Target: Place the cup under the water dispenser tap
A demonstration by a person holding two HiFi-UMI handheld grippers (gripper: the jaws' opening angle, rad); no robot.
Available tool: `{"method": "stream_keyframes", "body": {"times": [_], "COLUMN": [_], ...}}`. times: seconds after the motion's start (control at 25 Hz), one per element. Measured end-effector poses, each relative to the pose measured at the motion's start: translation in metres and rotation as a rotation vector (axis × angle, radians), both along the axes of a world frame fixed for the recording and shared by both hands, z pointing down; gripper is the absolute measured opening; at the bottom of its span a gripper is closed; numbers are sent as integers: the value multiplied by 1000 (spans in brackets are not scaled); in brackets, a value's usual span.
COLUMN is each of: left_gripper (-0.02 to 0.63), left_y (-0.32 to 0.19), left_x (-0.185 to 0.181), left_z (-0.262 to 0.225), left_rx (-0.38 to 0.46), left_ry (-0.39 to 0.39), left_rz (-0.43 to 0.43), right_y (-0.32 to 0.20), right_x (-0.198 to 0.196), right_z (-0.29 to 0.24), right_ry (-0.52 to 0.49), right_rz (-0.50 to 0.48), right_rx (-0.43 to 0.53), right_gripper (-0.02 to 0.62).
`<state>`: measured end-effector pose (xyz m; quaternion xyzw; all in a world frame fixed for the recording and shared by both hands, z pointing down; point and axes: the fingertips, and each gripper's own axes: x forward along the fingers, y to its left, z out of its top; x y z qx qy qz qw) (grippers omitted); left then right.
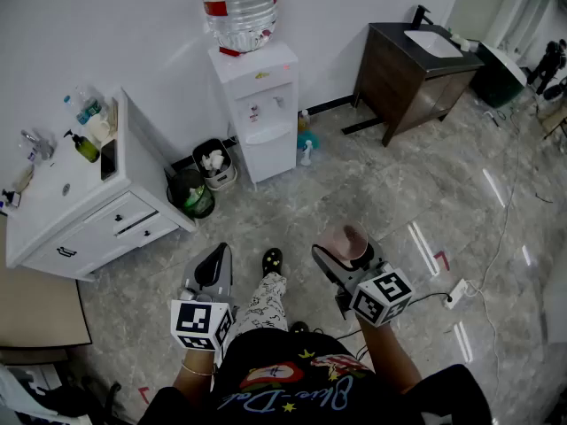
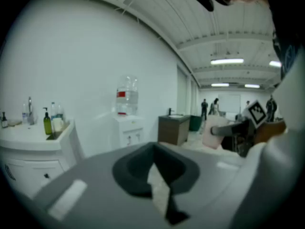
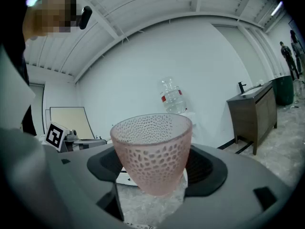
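A pink, dimpled, translucent cup (image 3: 152, 151) stands upright between the jaws of my right gripper (image 3: 152, 178), which is shut on its lower half. In the head view the cup (image 1: 344, 243) hangs over the marble floor, well short of the white water dispenser (image 1: 260, 113) by the far wall. The dispenser carries a clear bottle (image 1: 239, 7) on top, and its taps (image 1: 266, 106) sit above a small recess. My left gripper (image 1: 213, 268) is to the left of the cup at about the same height, shut and holding nothing; its pads (image 2: 143, 168) meet in the left gripper view.
A white vanity (image 1: 80, 202) with bottles stands at the left. Two waste bins (image 1: 193, 193) sit between it and the dispenser. Spray bottles (image 1: 306, 140) stand right of the dispenser, with a dark sink cabinet (image 1: 416, 69) beyond. A power strip (image 1: 456, 292) and cable lie on the floor.
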<state>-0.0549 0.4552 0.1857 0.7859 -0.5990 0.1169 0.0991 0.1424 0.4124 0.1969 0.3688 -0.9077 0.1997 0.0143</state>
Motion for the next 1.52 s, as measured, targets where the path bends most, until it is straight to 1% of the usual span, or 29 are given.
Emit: {"method": "stream_keyframes", "body": {"times": [0.16, 0.24, 0.32, 0.4, 0.44, 0.52, 0.6, 0.68, 0.72, 0.84, 0.92, 1.0, 1.08, 1.16, 1.2, 1.32, 1.36, 1.4, 1.44, 1.48, 1.52], "left_gripper": [-3, -3, -3, -3, -3, -3, -3, -3, -3, -3, -3, -3, -3, -3, -3, -3, -3, -3, -3, -3, -3], "left_y": [-84, -125, -167, -209, -231, -277, -322, -366, -384, -420, -445, -469, -485, -488, -485, -469, -466, -465, -467, -470, -474], "left_x": [-22, -32, -37, -34, -36, -50, -64, -74, -78, -79, -75, -71, -70, -66, -61, -46, -46, -49, -54, -61, -72], "left_z": [23, 31, 42, 56, 64, 85, 115, 149, 167, 214, 239, 260, 276, 290, 298, 319, 324, 327, 330, 331, 330], "left_rx": [-18, -21, -13, 5, 8, -6, -1, 12, 5, -26, -21, -4, -4, -37, -64, -156, -182, -204, -220, -225, -220], "left_ry": [21, 25, 27, 48, 67, 105, 113, 70, 42, 0, -18, -39, -20, 15, 13, -73, -71, -37, 16, 65, 94], "left_rz": [-7, 15, 92, 197, 220, 203, 178, 165, 154, 106, 74, 40, -21, -58, -46, 64, 71, 50, 8, -41, -91], "right_y": [-87, -137, -195, -257, -286, -341, -393, -443, -463, -502, -526, -552, -572, -584, -589, -600, -603, -607, -610, -613, -616], "right_x": [-30, -49, -70, -89, -98, -114, -126, -136, -141, -147, -147, -149, -159, -168, -171, -172, -173, -177, -181, -185, -188], "right_z": [-1, 2, 21, 58, 76, 106, 125, 141, 153, 205, 243, 277, 311, 345, 360, 394, 402, 409, 414, 417, 419], "right_ry": [6, 18, 57, 120, 145, 156, 127, 112, 120, 166, 171, 167, 172, 182, 191, 249, 271, 295, 316, 331, 334], "right_rz": [-14, -8, 9, 42, 67, 131, 194, 232, 237, 219, 213, 211, 179, 135, 124, 113, 103, 86, 67, 49, 37], "right_rx": [40, 72, 87, 67, 59, 83, 124, 160, 171, 152, 119, 111, 100, 62, 44, 23, 20, 21, 26, 33, 37], "right_gripper": [351, 351, 351, 351, 351, 351, 351, 351, 351, 351, 351, 351, 351, 351, 351, 351, 351, 351, 351, 351, 351]}}
